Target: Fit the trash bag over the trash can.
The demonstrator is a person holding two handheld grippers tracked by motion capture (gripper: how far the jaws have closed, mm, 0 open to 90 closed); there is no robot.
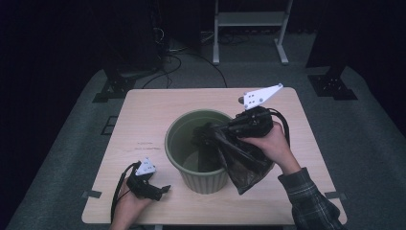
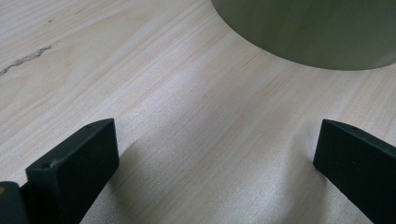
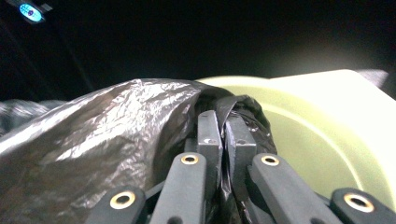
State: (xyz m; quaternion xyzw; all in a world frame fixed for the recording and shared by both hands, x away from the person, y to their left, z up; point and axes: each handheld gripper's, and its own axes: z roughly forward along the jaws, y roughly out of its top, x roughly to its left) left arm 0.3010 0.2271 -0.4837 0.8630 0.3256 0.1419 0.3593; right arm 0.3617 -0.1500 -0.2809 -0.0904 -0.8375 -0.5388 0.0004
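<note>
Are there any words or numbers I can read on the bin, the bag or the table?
None can be read.
Green bin: plain, no label on it.
Black bin bag: shiny and crinkled, no print shows.
Wooden table: a faint dark mark left of the bin, too small and blurred to tell whether it is writing.
Grey plates on the grippers: only holes, no letters.

We look down from high up at the whole table (image 1: pixel 143 129). Our two gripper cameras sit very close. All three see the green bin (image 1: pixel 198 143).
</note>
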